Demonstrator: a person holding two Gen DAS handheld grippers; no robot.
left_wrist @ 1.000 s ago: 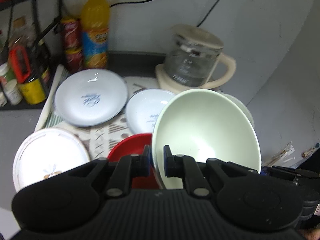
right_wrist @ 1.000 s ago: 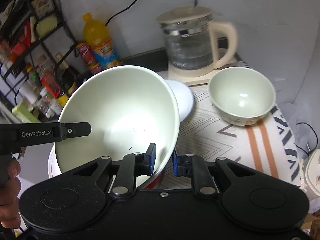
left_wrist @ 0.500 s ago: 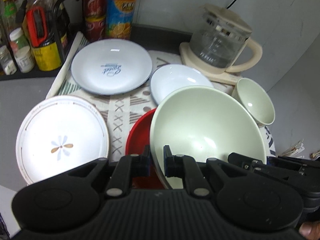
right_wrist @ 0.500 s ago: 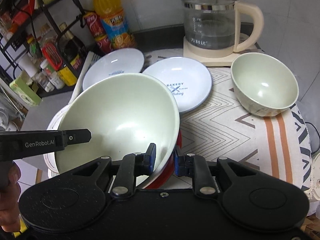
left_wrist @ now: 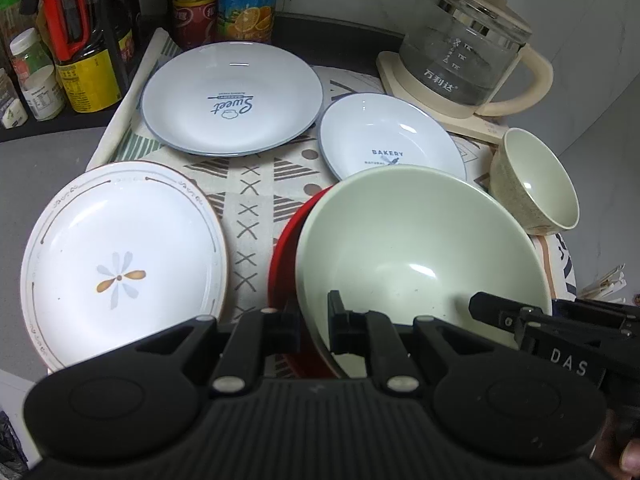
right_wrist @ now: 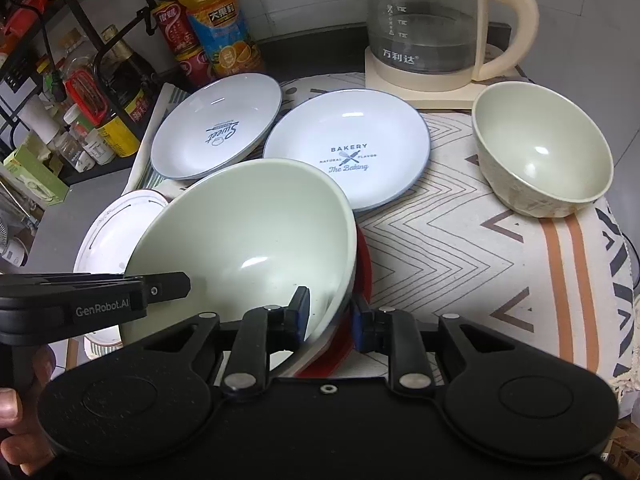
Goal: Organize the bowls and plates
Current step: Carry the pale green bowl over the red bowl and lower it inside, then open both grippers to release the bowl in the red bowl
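Pale-green, the big bowl [left_wrist: 416, 248] sits tilted in the red bowl [left_wrist: 286, 248] near the desk's [right_wrist: 460, 240] front edge — left claw [left_wrist: 314, 326] clamped on its near rim, right claw [right_wrist: 330, 314] opening around both rims. Behind lie the Sweet plate [left_wrist: 232, 98], flower plate [left_wrist: 120, 264], Bakery plate [right_wrist: 346, 154] — and the small bowl [right_wrist: 542, 152] by the right edge.

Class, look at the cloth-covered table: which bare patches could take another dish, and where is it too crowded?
The widest bare patch is the zigzag cloth between the Bakery plate, the small green bowl and the large green bowl. A narrower strip runs between the flower plate and the red bowl. The back, around the Sweet plate and kettle, is crowded.
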